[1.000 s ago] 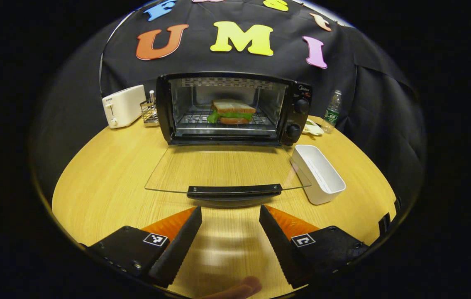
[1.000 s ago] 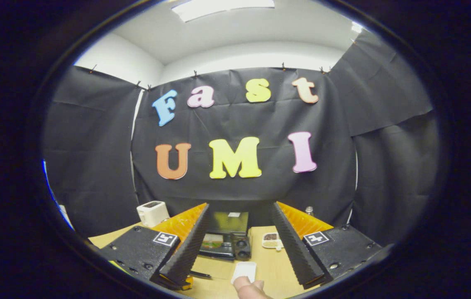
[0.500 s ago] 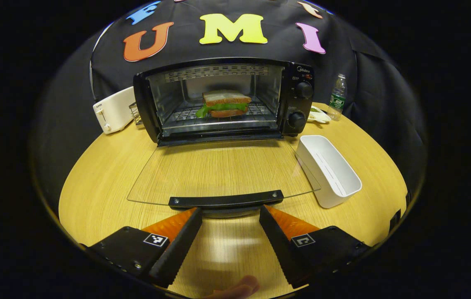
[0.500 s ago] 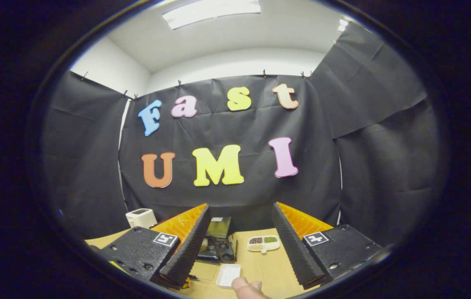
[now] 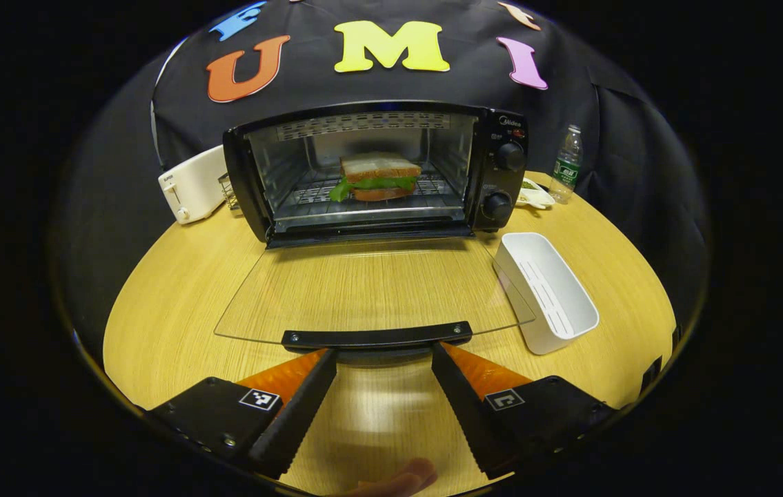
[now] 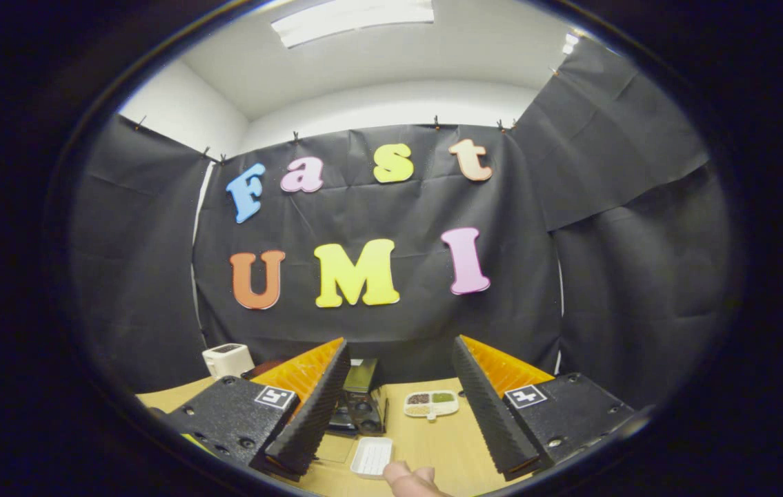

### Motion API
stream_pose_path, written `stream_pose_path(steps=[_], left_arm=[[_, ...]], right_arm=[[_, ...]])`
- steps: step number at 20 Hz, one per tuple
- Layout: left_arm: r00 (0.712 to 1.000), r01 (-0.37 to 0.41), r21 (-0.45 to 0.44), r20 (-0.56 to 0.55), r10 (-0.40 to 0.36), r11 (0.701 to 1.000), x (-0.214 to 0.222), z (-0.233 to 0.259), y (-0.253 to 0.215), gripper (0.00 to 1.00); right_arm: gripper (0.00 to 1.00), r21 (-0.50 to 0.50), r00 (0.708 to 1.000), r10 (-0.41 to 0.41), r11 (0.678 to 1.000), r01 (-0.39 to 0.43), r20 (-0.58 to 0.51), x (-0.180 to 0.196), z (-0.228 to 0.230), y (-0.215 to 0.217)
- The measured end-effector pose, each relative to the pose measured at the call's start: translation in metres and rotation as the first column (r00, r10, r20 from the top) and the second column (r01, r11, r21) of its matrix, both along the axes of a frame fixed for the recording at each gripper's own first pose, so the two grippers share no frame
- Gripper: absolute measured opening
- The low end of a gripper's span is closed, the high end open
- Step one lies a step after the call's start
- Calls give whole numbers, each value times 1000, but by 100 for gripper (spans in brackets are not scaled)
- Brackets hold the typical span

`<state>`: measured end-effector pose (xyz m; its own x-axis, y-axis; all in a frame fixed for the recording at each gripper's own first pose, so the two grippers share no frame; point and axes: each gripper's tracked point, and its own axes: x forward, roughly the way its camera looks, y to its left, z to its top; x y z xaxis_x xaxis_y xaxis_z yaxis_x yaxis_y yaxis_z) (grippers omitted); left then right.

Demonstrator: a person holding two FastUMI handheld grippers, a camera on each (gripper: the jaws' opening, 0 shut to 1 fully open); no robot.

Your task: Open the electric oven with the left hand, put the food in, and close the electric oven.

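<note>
Left low at oven (image 5: pixel 377 172); right high, far.

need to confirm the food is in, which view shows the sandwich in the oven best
The left gripper view. It looks straight into the open oven, and the sandwich sits on the rack with bread and green leaf plain to see. In the right gripper view the oven is small, far off and partly behind a finger, so its inside cannot be made out.

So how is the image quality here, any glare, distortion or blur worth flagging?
Left gripper view: sharp, strong fisheye bending the table edge; soft glare on the wood between the left gripper fingers; glass door shows the grain through it. Right gripper view: ceiling light blown out, table items small behind the right gripper.
</note>
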<state>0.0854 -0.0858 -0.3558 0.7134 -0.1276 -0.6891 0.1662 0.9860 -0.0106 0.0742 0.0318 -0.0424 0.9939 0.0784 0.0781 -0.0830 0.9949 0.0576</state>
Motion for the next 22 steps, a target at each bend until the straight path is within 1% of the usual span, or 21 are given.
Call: stream_pose_path(steps=[2, 3, 7, 12, 15, 19, 21, 22], left_arm=[[1000, -2, -13, 17, 2, 1000, 3, 11, 0, 92], [1000, -2, -14, 26, 2, 1000, 4, 16, 0, 93], [999, -16, -37, 41, 17, 999, 7, 25, 1, 92], [997, -21, -44, 79, 24, 999, 13, 38, 0, 92], [993, -32, -48, 115, 37, 998, 18, 50, 0, 93], [983, -28, -18, 183, 31, 999, 32, 72, 0, 93], [978, -36, -24, 202, 40, 999, 40, 82, 3, 93], [973, -36, -29, 229, 42, 999, 46, 90, 3, 93]], right_arm=[[95, -18, 999, -45, 999, 45, 21, -1, 3, -7], [95, -20, 998, -54, 998, 54, 28, -3, 1, -7], [95, -2, 999, -40, 999, 40, 19, -4, -3, -4], [95, -32, 994, -104, 994, 106, 35, -5, -4, -19], [95, -20, 994, -102, 995, 103, 34, -6, -5, -17], [95, -34, 994, -107, 994, 108, 15, -4, -12, -19], [95, -35, 994, -108, 994, 108, 12, -5, -13, -19], [95, -36, 994, -109, 993, 109, 10, -5, -13, -20]])
